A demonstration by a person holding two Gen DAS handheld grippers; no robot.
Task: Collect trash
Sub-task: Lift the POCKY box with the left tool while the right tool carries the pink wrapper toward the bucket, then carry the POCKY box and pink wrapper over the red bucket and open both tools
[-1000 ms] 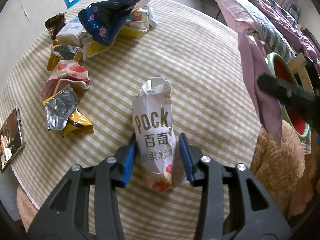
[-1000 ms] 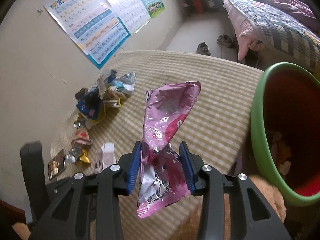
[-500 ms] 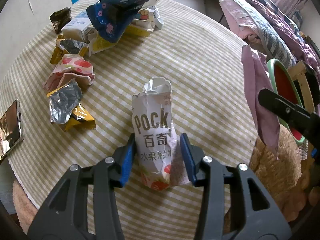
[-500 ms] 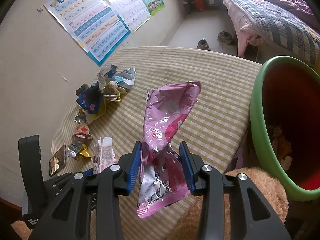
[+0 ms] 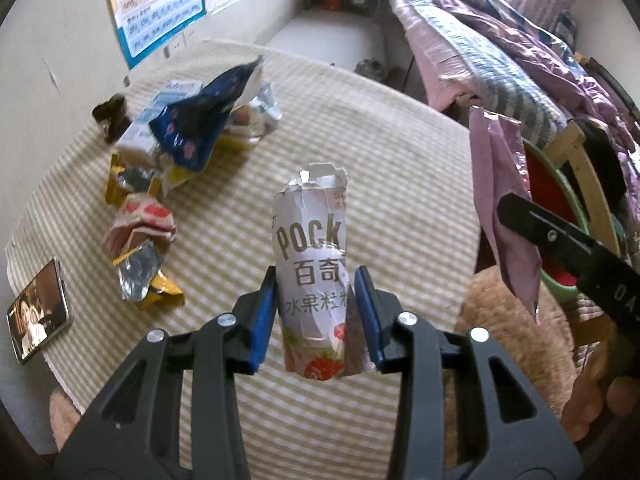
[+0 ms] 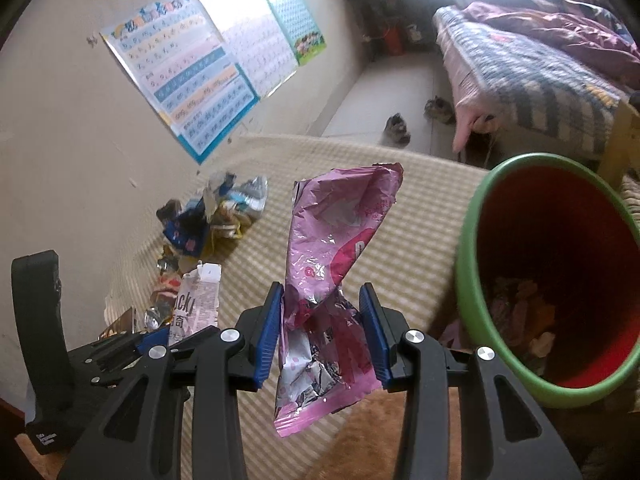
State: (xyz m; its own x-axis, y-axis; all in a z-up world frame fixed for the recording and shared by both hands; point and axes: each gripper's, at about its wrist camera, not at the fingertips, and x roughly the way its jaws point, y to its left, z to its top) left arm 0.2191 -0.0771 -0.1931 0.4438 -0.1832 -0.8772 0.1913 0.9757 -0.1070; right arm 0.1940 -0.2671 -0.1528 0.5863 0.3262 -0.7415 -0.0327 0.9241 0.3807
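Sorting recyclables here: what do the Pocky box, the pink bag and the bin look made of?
Pocky box: thin matte cardboard, creased, torn top. Pink bag: crinkly plastic film, shiny silver lining, likely metallised. Bin: smooth, glossy green rim, probably moulded plastic.

A round table point(image 5: 392, 184) under a beige striped cloth carries the mess. At its far left lies a heap of crumpled snack wrappers point(image 5: 200, 128), with a red-and-white wrapper point(image 5: 140, 220) and a silver-and-yellow one point(image 5: 144, 280) nearer. A phone point(image 5: 38, 312) lies flat at the near left edge.
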